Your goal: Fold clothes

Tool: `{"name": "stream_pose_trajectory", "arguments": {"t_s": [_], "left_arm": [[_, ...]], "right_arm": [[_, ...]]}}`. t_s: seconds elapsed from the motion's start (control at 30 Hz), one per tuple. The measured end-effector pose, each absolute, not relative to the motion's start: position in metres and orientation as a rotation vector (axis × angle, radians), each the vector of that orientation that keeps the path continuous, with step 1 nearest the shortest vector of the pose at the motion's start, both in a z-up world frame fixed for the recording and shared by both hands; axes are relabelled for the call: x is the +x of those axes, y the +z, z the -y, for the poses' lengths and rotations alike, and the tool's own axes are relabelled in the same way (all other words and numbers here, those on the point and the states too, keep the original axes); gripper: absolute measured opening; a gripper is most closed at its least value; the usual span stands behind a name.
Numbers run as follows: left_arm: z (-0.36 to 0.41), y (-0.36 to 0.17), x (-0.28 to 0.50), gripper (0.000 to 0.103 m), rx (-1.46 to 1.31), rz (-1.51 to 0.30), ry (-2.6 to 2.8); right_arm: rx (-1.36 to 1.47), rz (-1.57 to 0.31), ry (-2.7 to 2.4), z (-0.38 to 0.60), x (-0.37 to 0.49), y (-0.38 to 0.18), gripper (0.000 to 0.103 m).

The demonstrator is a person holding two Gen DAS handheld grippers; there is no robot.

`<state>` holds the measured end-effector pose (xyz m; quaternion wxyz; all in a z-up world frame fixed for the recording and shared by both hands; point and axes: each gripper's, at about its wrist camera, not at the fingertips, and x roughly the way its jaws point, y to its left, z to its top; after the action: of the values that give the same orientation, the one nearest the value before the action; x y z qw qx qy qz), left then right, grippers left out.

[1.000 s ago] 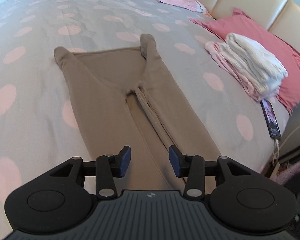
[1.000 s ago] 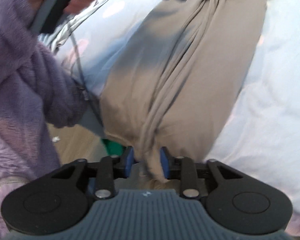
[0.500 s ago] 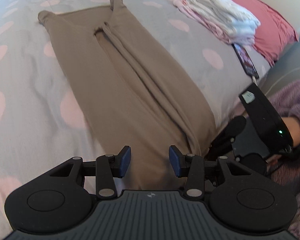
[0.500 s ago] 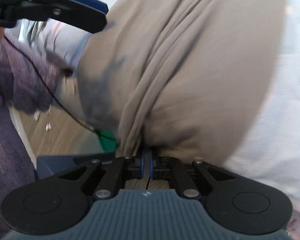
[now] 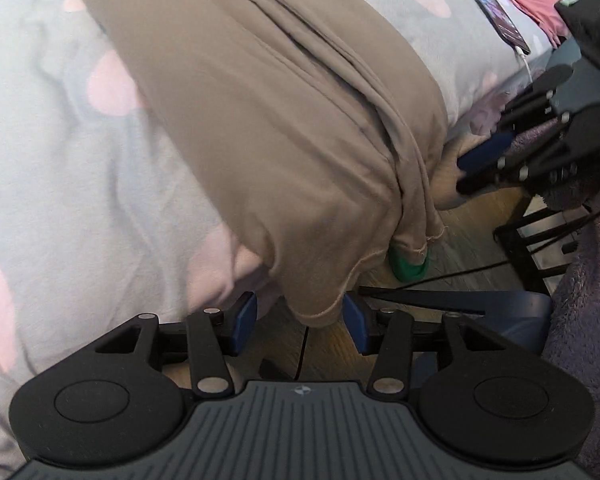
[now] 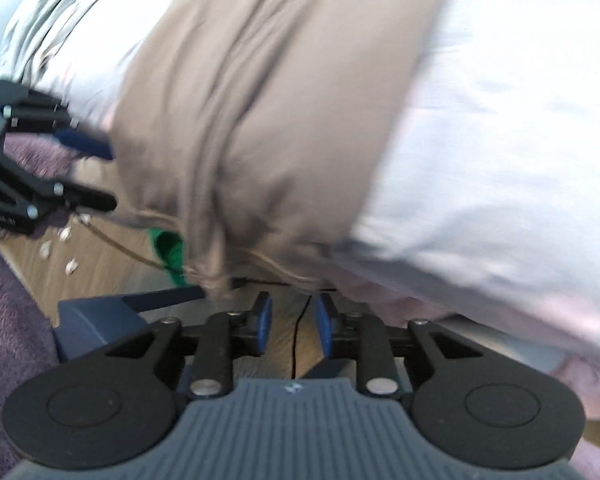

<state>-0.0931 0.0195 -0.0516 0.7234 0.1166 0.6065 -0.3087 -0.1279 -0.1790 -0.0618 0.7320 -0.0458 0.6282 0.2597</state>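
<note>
The taupe garment [image 5: 260, 112] is laid lengthwise across the dotted bedspread [image 5: 60, 152], its hem end draped over the near edge of the bed and hanging above the wooden floor [image 5: 328, 344]; it is spread flat but not yet folded, so the step in hand is judged to be the taking up of the hem for a first fold. The left gripper [image 5: 300, 318] is held at that edge with jaws about half open and just opened further; a hanging hem corner [image 5: 320, 312] lies between the blue pads, which are not pressed on it. The right gripper [image 6: 293, 322] has just been opened to a narrow gap; nothing is held, the hem lying just above its fingers. In the left view it is seen beside the garment's other edge. Next, each hem corner would have to be pinched; the cloth could then be lifted and carried toward the far end; a slack grip on thin fabric may slip.
</note>
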Motion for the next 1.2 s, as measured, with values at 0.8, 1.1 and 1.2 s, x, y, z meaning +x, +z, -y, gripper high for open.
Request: {"name": "stream_pose_trajectory", "arguments": {"t_s": [0.8,1.1,1.2], "left_arm": [[-0.038,-0.058,-0.091,0.001,0.177,-1.400,-0.734],[-0.039,-0.069,-0.093,0.002,0.197,-1.471,-0.709],[-0.040,-0.065,-0.096,0.002,0.237,-1.474,-0.701]], "right_arm": [[0.036,-1.391,0.583,0.208,-0.111,-0.058,0.002],[-0.040,-1.451,0.583,0.207,-0.113,-0.070,0.007],[-0.065,-1.480,0.540,0.209,-0.115,-0.072,0.007]]}}
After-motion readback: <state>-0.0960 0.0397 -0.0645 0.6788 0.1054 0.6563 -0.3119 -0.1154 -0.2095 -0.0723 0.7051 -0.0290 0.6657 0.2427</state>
